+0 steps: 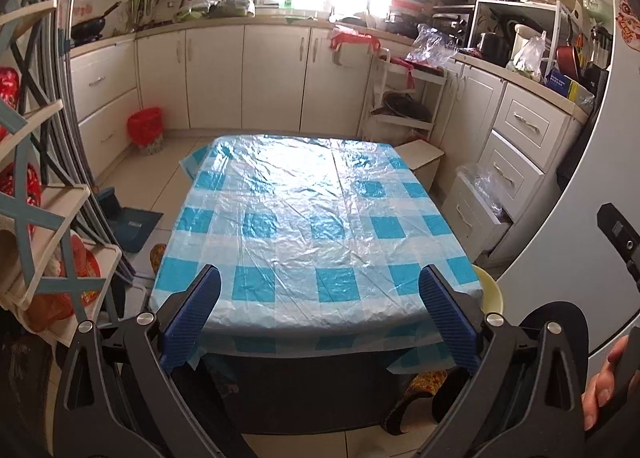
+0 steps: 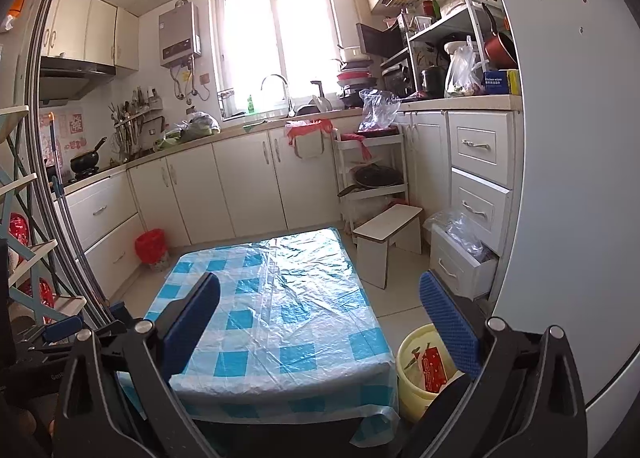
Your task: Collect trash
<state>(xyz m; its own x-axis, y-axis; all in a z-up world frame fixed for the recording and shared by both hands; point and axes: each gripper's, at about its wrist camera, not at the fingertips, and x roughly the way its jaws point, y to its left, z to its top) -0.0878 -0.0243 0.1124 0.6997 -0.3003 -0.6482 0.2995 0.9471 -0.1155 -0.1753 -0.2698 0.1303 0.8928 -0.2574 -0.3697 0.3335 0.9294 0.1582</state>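
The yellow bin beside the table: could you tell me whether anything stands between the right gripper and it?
Nothing visible does. The yellow bin sits on the floor by the near right corner of the table, just below the open right gripper, its mouth uncovered, with a red packet already inside.

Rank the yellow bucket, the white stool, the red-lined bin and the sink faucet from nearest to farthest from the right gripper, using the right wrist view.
1. Yellow bucket, just below the right gripper, beside the table.
2. White stool, beyond the table, right.
3. Red-lined bin, on the floor, far left.
4. Sink faucet, under the window.
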